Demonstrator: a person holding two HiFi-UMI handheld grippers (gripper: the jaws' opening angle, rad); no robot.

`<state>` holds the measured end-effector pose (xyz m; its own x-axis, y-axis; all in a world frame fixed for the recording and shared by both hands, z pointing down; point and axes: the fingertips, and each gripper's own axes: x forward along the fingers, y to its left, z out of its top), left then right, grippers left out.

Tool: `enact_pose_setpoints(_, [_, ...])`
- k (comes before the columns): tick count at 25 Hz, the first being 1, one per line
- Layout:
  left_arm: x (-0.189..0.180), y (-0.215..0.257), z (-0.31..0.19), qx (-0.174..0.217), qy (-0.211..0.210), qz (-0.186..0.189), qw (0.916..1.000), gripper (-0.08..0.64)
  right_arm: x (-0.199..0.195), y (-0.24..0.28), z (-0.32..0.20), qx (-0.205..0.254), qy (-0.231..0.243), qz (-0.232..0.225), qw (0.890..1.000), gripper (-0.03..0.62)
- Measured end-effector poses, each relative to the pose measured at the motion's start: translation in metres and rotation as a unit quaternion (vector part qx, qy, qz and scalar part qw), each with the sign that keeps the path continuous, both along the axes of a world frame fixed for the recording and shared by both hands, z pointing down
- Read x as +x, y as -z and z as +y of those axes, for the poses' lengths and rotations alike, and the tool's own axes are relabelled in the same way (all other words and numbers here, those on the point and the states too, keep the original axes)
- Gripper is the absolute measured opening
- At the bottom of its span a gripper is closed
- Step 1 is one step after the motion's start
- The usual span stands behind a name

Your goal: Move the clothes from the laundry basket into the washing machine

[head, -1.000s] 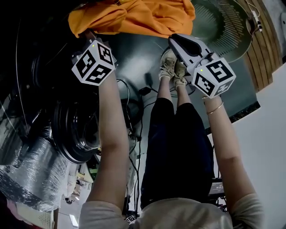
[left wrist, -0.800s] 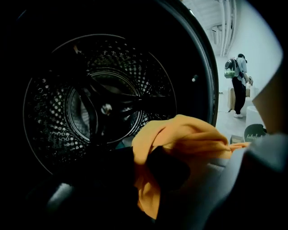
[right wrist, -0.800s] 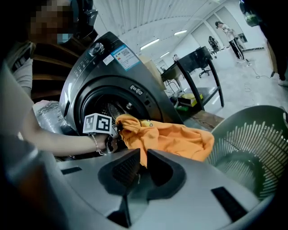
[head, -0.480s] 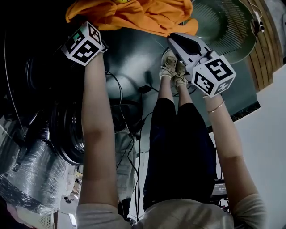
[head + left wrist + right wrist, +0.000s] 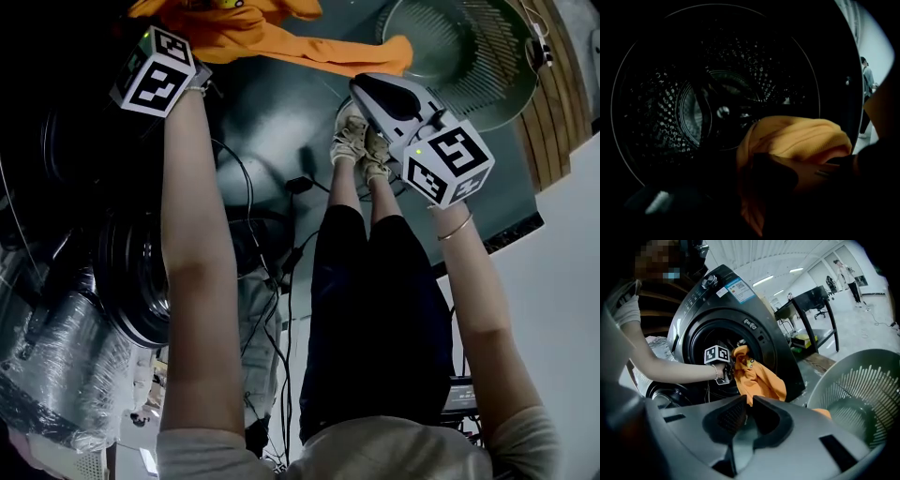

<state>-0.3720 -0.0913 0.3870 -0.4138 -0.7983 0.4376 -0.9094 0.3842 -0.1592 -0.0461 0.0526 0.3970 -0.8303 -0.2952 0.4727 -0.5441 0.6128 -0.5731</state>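
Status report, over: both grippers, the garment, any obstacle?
Left gripper shut on orange garment at washer opening. Right gripper shut, empty. Garment hangs outside drum. Nothing blocking.

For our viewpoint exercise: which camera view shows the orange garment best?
The right gripper view: the orange garment hangs clearly from the left gripper at the washer opening. Head view crops it; left gripper view shows a dark bunch.

Open drum (image 5: 693, 101) behind orange garment (image 5: 799, 138)

One orange garment (image 5: 267, 36), one basket (image 5: 473, 70), one washer (image 5: 761, 331), two claws (image 5: 729, 372) (image 5: 745, 405)
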Motion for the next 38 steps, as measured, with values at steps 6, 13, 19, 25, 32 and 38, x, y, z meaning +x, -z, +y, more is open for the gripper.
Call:
enact_pose_setpoints(6, [0.006, -0.017, 0.021, 0.017, 0.052, 0.104, 0.9931, 0.201, 0.000, 0.009, 0.008, -0.009, -0.010, -0.025, 1.000, 0.044])
enact_pose_setpoints(13, [0.051, -0.005, 0.065, 0.027, 0.020, 0.150, 0.9881, 0.278, 0.000, 0.012, 0.015, -0.012, -0.012, -0.026, 1.000, 0.043])
enact_pose_setpoints(19, [0.143, -0.066, 0.093, -0.050, -0.067, 0.226, 0.9706, 0.307, 0.002, 0.006, 0.012, 0.001, -0.013, -0.005, 1.000, 0.043])
enact_pose_setpoints(25, [0.162, -0.115, 0.106, -0.092, -0.018, 0.264, 0.9600, 0.321, -0.008, -0.004, -0.006, 0.014, -0.026, 0.016, 0.999, 0.043])
enact_pose_setpoints(32, [0.138, -0.124, 0.080, -0.090, -0.020, 0.232, 0.9684, 0.091, -0.028, 0.001, -0.014, 0.027, -0.009, 0.005, 1.000, 0.037])
enact_pose_setpoints(38, [0.098, -0.068, 0.067, -0.037, -0.029, 0.164, 0.9853, 0.060, -0.048, 0.009, -0.004, 0.029, 0.016, -0.005, 0.999, 0.032])
